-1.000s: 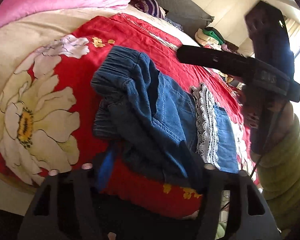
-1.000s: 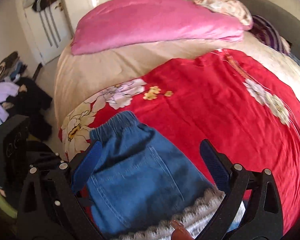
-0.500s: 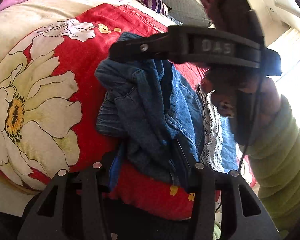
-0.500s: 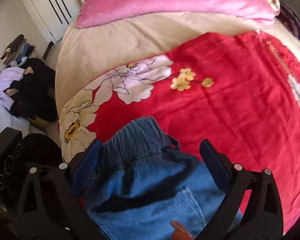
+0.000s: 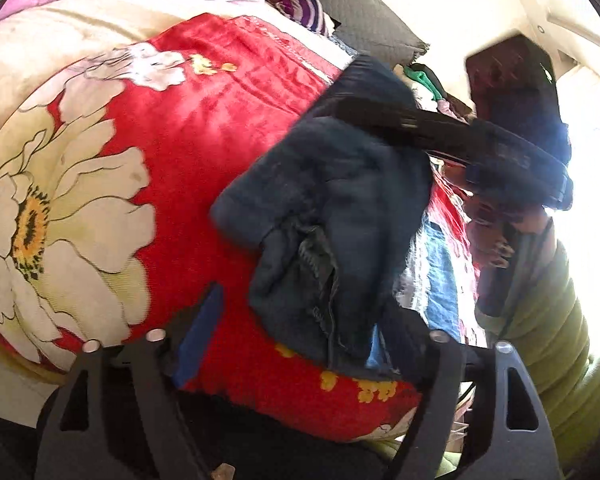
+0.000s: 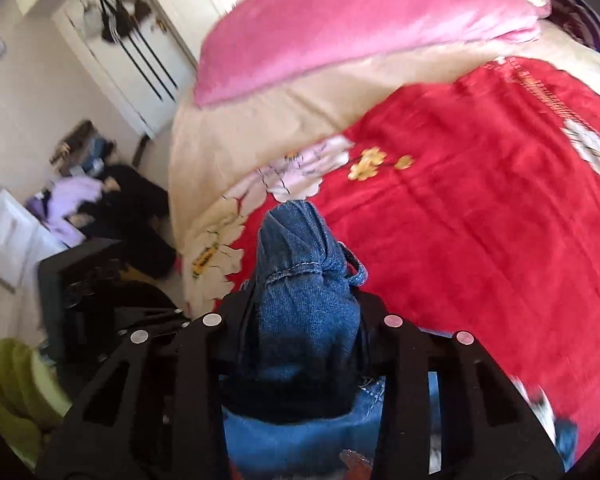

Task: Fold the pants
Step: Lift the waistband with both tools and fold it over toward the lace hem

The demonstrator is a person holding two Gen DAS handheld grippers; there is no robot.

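Right wrist view: one right gripper [image 6: 304, 320], black, jaws just drawn in and pinched on a bunched fold of one pair of denim pants [image 6: 300, 264], gathered waistband standing up between the fingers. Left wrist view: one left gripper [image 5: 308, 340], jaws just spread wide, one blue pad left of the cloth, other finger hidden behind it, gripping nothing. Pants [image 5: 340, 216] heaped on one red plush blanket [image 5: 204, 128] with large cream flowers, near its front edge, white lace trim showing at right. One pink pillow [image 6: 340, 28], smooth, elongated. One ribbed green sleeve [image 5: 540, 320].
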